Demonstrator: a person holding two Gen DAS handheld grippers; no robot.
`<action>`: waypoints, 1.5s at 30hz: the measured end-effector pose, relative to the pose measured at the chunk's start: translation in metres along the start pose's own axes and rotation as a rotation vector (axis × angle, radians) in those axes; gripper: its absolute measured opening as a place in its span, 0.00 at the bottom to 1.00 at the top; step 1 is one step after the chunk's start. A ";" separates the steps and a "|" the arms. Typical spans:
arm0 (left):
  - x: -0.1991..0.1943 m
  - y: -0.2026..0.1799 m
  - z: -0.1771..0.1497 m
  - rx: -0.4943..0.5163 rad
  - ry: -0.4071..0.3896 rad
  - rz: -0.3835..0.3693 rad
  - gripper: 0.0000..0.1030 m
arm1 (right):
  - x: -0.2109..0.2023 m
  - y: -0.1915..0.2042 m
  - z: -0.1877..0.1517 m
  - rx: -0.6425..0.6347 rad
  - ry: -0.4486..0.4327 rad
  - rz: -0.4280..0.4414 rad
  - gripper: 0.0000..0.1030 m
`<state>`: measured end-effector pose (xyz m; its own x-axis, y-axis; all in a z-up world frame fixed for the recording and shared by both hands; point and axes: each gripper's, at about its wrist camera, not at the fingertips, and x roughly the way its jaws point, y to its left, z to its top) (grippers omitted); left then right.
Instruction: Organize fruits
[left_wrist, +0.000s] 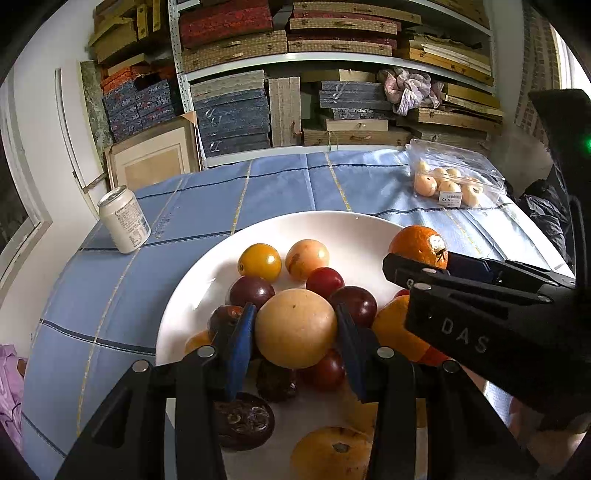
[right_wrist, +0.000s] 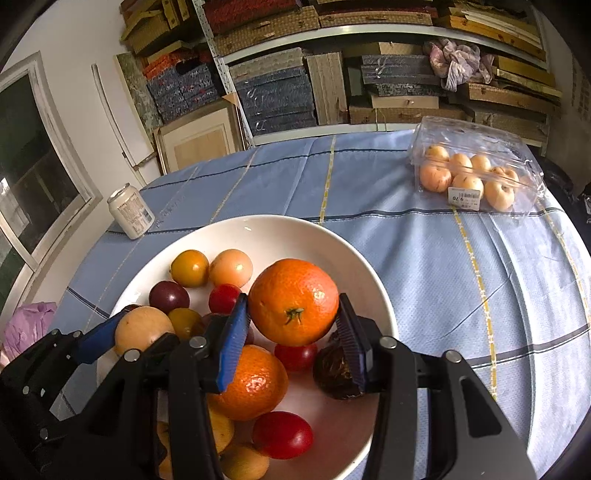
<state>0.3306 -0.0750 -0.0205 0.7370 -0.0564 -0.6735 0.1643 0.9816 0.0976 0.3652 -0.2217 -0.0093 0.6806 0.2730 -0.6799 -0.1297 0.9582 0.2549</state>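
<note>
At nine o'clock on the blue checked cloth (right_wrist: 424, 258) stood a small can (right_wrist: 131, 211), a smooth upright cylinder with its printed side toward you. Just right of it sat the plate (right_wrist: 280, 236), white, glossy, round and shallow, heaped with fruit.

Your left gripper (left_wrist: 295, 326) was clamped on a pale fruit (left_wrist: 295, 328), its ribbed blue pads pressed flat against the fruit's nine and three o'clock sides. That fruit was round, tan-yellow and matte, with one small dark speck near its top; you held it above the pile at the plate's middle. Round it lay small glossy fruits, dark red, purple and yellow, all nearly spherical with no long axis to speak of.

Your right gripper (right_wrist: 293, 325) was closed on an orange (right_wrist: 293, 301), its pads at the orange's nine and three o'clock sides. Its skin was bright and finely pitted, slightly flattened in shape, and its green stem scar pointed toward the camera, a little below centre. You held it over the plate's right half, above a second orange (right_wrist: 255, 384) and a wrinkled dark fruit (right_wrist: 334, 369).

At two o'clock, well apart from the plate, lay a clear, crinkled plastic box (right_wrist: 476, 162) of pale round fruits, a price label on its front.
</note>
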 end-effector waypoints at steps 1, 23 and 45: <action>0.001 0.000 0.000 0.001 0.002 -0.002 0.42 | 0.001 0.000 0.000 -0.001 0.003 -0.001 0.45; -0.019 -0.002 0.004 -0.011 -0.050 0.011 0.74 | -0.016 0.000 0.005 0.006 -0.052 -0.004 0.57; -0.115 0.014 -0.098 0.012 -0.083 0.023 0.96 | -0.136 0.038 -0.124 -0.091 -0.141 -0.075 0.96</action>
<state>0.1842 -0.0365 -0.0132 0.7922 -0.0493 -0.6083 0.1542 0.9806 0.1214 0.1788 -0.2117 0.0075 0.7842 0.1920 -0.5901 -0.1354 0.9810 0.1393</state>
